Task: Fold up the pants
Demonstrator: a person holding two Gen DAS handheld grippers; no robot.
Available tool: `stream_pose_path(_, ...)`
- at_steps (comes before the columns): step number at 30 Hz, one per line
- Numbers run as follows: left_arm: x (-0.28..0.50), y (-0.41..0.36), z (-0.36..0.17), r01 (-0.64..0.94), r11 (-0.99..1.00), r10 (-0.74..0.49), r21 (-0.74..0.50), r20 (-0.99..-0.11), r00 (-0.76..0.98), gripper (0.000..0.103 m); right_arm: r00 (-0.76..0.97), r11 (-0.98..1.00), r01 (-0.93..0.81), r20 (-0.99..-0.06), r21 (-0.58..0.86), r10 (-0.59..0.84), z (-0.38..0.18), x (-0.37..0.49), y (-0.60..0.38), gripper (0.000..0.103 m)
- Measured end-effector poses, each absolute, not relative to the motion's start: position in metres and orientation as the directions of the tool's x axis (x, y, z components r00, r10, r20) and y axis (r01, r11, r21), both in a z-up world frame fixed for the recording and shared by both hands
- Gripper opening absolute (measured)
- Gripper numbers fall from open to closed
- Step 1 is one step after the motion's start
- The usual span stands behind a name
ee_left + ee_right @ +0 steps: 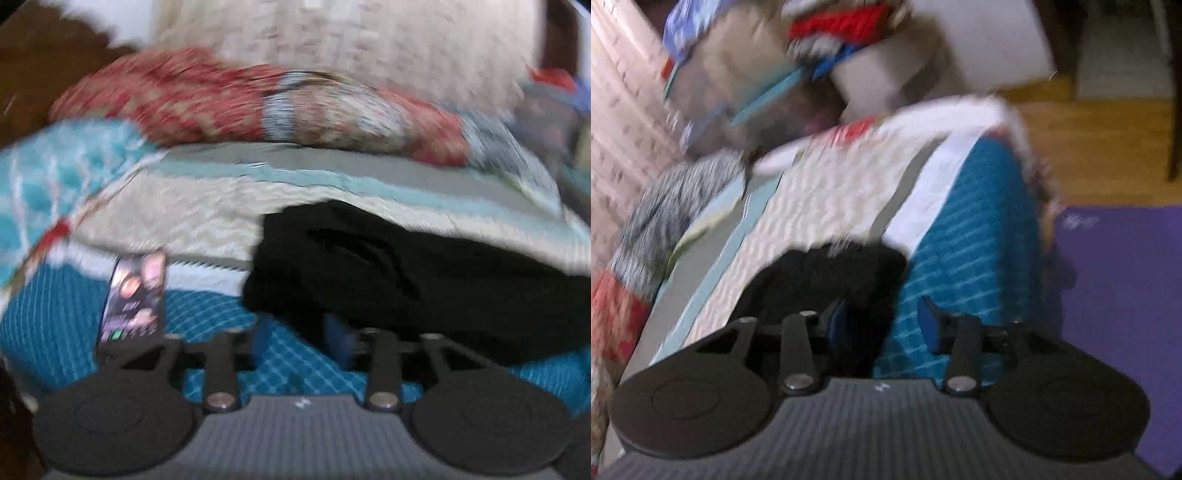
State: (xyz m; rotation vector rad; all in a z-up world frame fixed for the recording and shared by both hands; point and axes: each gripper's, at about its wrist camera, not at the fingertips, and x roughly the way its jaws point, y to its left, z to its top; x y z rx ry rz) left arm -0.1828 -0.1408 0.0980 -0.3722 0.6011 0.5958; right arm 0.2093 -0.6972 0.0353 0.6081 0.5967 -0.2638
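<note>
Black pants (pixel 388 273) lie bunched on a bed with a teal, white and grey quilt (pixel 207 206). In the left wrist view my left gripper (pixel 299 336) is open, its blue pads just at the near left edge of the pants. In the right wrist view the pants (pixel 827 284) lie on the quilt (pixel 964 236) near the bed's corner. My right gripper (pixel 882 325) is open, its left pad over the near edge of the pants and its right pad over the teal quilt. Both views are blurred by motion.
A phone with a lit screen (pixel 135 299) lies on the quilt left of the pants. A red patterned blanket (pixel 236 103) is heaped behind. Piled clutter (pixel 768 74) sits beyond the bed. A wooden floor (pixel 1100 147) and a purple mat (pixel 1123 302) lie to the right.
</note>
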Motion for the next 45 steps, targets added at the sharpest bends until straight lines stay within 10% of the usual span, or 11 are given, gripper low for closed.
stream_pose_path(3, -0.192, -0.097, 0.096, -0.654, 0.659, 0.332, -0.372, -0.636, 0.697, 0.059, 0.862, 0.873, 0.28, -0.505, 0.4, -0.044, 0.055, 0.185, -0.67, 0.046)
stream_pose_path(7, -0.184, -0.047, 0.076, -0.604, 0.501, 0.188, -0.62, -0.604, 0.775, 0.083, 0.841, 0.922, -0.207, -0.422, 0.328, 0.339, 0.078, 0.165, -0.568, 0.046)
stream_pose_path(14, -0.163, -0.016, 0.03, -0.635, 0.374, 0.134, -0.676, -0.638, 0.758, 0.103, 0.238, 0.309, -0.946, -0.449, 0.093, 0.862, 0.084, 0.06, -0.324, 0.051)
stream_pose_path(19, -0.162, -0.008, 0.02, -0.581, 0.32, 0.107, -0.748, -0.581, 0.807, 0.098, -0.002, -0.003, -1.0, -0.526, -0.001, 0.85, 0.061, -0.003, -0.228, 0.055)
stream_pose_path(22, -0.149, -0.01, 0.021, -0.563, 0.367, 0.091, -0.741, -0.573, 0.814, 0.05, 0.055, 0.009, -0.997, -0.607, -0.078, 0.792, 0.038, -0.014, -0.189, 0.055)
stream_pose_path(24, -0.145, -0.012, 0.025, -0.566, 0.409, 0.102, -0.716, -0.58, 0.808, 0.032, 0.082, 0.049, -0.996, -0.66, -0.068, 0.747, 0.025, -0.006, -0.176, 0.016)
stream_pose_path(26, -0.153, -0.015, 0.036, -0.533, 0.424, 0.11, -0.732, -0.542, 0.833, 0.026, 0.063, 0.095, -0.995, -0.675, 0.011, 0.735, 0.029, 0.003, -0.177, 0.015)
stream_pose_path(30, -0.178, -0.032, 0.067, -0.526, 0.521, 0.208, -0.673, -0.497, 0.842, 0.026, -0.022, -0.006, -1.0, -0.623, 0.028, 0.782, 0.045, -0.019, -0.191, 0.015)
stream_pose_path(36, -0.176, -0.031, 0.022, -0.713, 0.446, 0.264, -0.54, -0.682, 0.682, 0.03, -0.046, 0.041, -0.994, -0.715, 0.105, 0.698, 0.004, -0.023, -0.167, 0.019)
stream_pose_path(41, -0.183, -0.044, 0.056, -0.72, 0.487, 0.337, -0.494, -0.654, 0.677, 0.047, -0.077, 0.049, -0.985, -0.678, 0.164, 0.731, 0.019, -0.023, -0.186, 0.05)
stream_pose_path(45, -0.209, -0.058, 0.093, -0.708, 0.493, 0.452, -0.505, -0.547, 0.705, 0.051, -0.039, 0.115, -0.969, -0.596, 0.218, 0.802, 0.034, -0.002, -0.239, 0.051)
